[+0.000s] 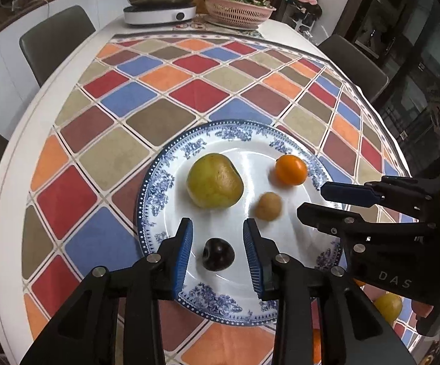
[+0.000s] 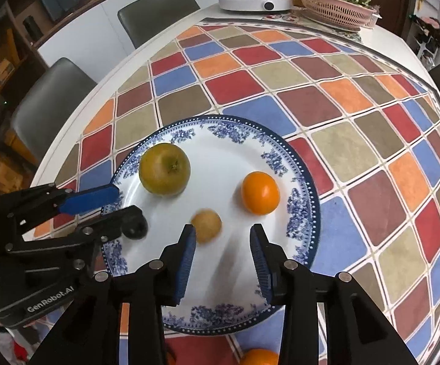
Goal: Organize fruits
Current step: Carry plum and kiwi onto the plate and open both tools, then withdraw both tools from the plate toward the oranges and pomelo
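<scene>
Your left gripper [image 1: 218, 254] has its jaws apart over the near side of the blue-and-white plate [image 1: 159, 188], the dark plum [image 1: 218, 254] lying loose between the pads, not pinched. Your right gripper [image 2: 223, 258] is spread too, nothing between its pads; the small brownish fruit [image 2: 206, 224] sits blurred just ahead of its left finger. Also on the plate: a green apple [image 2: 164, 168] toward the far left and an orange [image 2: 260, 192] on the right. More fruit, an orange one [image 2: 258, 357], peeks out off the plate at the near edge of the checkered tablecloth [image 2: 341, 121]
</scene>
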A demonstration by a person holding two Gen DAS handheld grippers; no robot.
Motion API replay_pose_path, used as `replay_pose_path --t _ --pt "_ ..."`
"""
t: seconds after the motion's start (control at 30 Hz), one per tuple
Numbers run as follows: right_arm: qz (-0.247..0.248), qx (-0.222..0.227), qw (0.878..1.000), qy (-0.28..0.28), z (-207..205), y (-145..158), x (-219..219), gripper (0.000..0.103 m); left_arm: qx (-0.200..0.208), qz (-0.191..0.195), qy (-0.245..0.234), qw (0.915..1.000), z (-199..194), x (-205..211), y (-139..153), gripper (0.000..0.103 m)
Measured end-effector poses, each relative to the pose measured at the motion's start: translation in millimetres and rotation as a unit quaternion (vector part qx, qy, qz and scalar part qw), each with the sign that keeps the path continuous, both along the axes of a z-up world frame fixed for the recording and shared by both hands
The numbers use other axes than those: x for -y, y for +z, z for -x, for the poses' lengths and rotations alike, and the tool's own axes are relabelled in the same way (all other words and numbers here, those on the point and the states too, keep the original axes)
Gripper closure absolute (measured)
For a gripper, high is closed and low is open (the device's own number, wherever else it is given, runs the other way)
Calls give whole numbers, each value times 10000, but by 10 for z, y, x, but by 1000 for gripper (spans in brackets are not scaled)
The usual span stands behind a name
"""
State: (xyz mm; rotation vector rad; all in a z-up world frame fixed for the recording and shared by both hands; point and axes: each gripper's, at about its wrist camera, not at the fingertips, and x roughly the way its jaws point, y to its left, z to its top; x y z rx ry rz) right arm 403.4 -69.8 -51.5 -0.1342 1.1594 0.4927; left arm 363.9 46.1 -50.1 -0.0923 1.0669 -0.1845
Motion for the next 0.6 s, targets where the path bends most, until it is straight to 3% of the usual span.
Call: replay_pose_path --t 0.6 --pt "-198 692 9973 -175 636 616 316 65 940 -52 -178 9954 713 191 677 67"
